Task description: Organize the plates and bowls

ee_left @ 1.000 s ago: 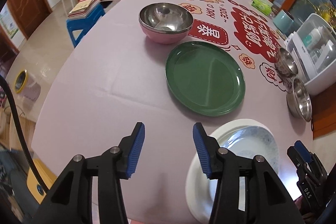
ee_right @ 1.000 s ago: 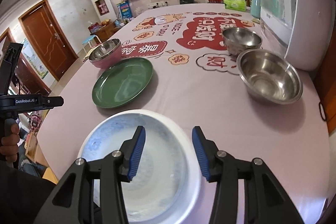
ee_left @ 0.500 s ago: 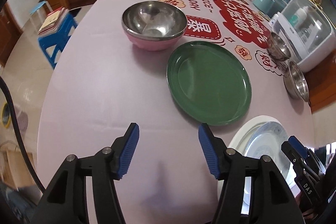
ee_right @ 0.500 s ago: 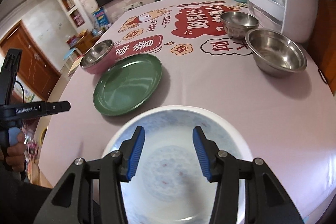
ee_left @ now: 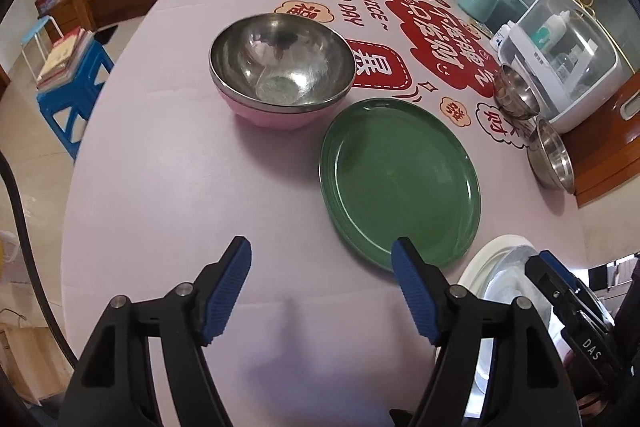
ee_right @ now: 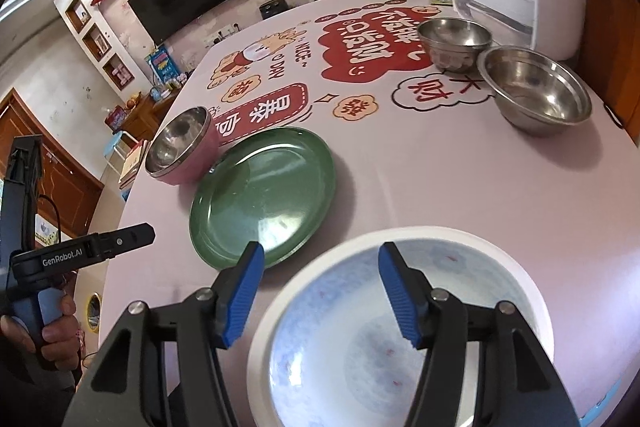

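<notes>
White plate (ee_right: 404,331) lay at table's (ee_right: 420,179) near edge, under my right gripper (ee_right: 320,291), jaws wide, empty. Green plate (ee_left: 400,183) just beyond, beside pink bowl (ee_left: 280,67). Left gripper (ee_left: 320,291) wide open, holding nothing.

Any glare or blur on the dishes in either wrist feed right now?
Left wrist: steel bowl shows mirror reflections, green plate only a soft sheen, edges bowed by fisheye. Right wrist: window glare on the green plate; white plate close and soft-focused.
</notes>
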`<action>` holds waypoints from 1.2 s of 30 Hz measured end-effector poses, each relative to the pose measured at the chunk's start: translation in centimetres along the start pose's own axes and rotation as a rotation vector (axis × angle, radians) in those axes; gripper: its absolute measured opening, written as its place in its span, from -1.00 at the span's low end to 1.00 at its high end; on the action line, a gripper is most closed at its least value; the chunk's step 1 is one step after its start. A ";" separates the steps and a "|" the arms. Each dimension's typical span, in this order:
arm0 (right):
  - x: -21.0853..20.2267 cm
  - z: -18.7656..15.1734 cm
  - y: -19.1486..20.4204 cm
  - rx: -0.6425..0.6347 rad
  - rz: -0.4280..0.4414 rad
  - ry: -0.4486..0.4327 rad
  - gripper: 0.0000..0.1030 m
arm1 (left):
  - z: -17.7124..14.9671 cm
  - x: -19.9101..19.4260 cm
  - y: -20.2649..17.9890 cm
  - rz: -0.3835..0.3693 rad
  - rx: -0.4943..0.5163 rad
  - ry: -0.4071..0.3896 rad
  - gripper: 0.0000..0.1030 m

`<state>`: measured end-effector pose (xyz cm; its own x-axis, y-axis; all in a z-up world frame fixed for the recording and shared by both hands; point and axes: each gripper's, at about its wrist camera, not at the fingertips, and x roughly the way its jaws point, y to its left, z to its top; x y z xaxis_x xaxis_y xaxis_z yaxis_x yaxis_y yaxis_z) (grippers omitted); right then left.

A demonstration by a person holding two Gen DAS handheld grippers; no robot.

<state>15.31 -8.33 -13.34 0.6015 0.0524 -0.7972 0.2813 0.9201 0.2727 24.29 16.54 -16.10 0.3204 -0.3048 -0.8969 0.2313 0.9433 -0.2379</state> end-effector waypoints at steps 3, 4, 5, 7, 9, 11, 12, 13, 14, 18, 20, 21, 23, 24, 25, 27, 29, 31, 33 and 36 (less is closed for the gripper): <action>1.2 0.6 0.3 0.007 -0.004 0.032 0.16 | 0.5 0.7 0.3 -0.020 -0.005 0.015 0.39; 1.6 0.7 0.3 0.010 -0.003 0.040 0.16 | 0.5 0.9 0.4 -0.025 -0.006 0.018 0.39; 1.9 0.8 0.3 0.012 -0.001 0.045 0.16 | 0.7 1.3 0.5 -0.035 -0.007 0.025 0.39; 2.5 1.0 0.2 0.016 -0.003 0.056 0.16 | 0.9 1.9 0.5 -0.051 -0.009 0.036 0.39; 3.2 1.0 0.1 0.022 0.001 0.066 0.16 | 1.1 2.7 0.3 -0.071 -0.009 0.048 0.39; 3.9 1.2 -0.1 0.029 0.011 0.075 0.16 | 1.2 3.2 0.2 -0.082 -0.011 0.051 0.39; 4.2 1.2 -0.2 0.031 0.014 0.076 0.16 | 1.3 3.6 0.1 -0.091 -0.010 0.054 0.39; 4.4 1.3 -0.3 0.033 0.017 0.076 0.16 | 1.4 3.8 0.0 -0.096 -0.007 0.056 0.39; 4.8 1.3 -0.4 0.033 0.019 0.076 0.16 | 1.4 4.1 -0.1 -0.101 -0.003 0.058 0.39; 5.9 1.6 -0.4 0.019 0.020 0.078 0.15 | 1.6 5.3 -0.6 -0.113 0.006 0.070 0.38; 6.5 1.6 -0.2 0.003 0.019 0.083 0.15 | 1.7 5.8 -0.6 -0.113 0.008 0.077 0.37; 6.6 1.7 -0.2 -0.002 0.020 0.084 0.15 | 1.8 6.1 -0.6 -0.113 0.006 0.081 0.36; 7.0 1.7 0.0 -0.013 0.020 0.087 0.15 | 1.9 6.5 -0.6 -0.114 0.003 0.084 0.31; 7.1 1.7 0.1 -0.018 0.017 0.088 0.15 | 2.0 6.8 -0.5 -0.112 0.002 0.085 0.28; 7.2 1.7 0.2 -0.024 0.009 0.084 0.15 | 2.0 6.9 -0.4 -0.111 0.000 0.085 0.26; 7.2 1.7 0.2 -0.030 0.001 0.077 0.15 | 2.1 7.3 -0.4 -0.113 -0.002 0.088 0.17; 7.1 1.7 0.2 -0.030 -0.010 0.068 0.11 | 2.1 7.6 -0.5 -0.118 0.000 0.093 0.12; 7.2 1.7 0.2 -0.030 -0.023 0.067 0.06 | 2.1 7.8 -0.7 -0.120 0.007 0.093 0.06; 7.2 1.7 0.2 -0.031 -0.034 0.065 0.02 | 2.1 7.9 -1.0 -0.120 0.015 0.090 -0.05; 7.3 1.8 0.3 -0.043 -0.051 0.070 0.02 | 2.2 8.1 -1.3 -0.119 0.030 0.088 -0.14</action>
<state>21.16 -8.33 -18.12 0.5334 0.0307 -0.8453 0.2770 0.9379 0.2089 28.62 12.53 -22.20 0.2081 -0.4003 -0.8925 0.2904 0.8966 -0.3344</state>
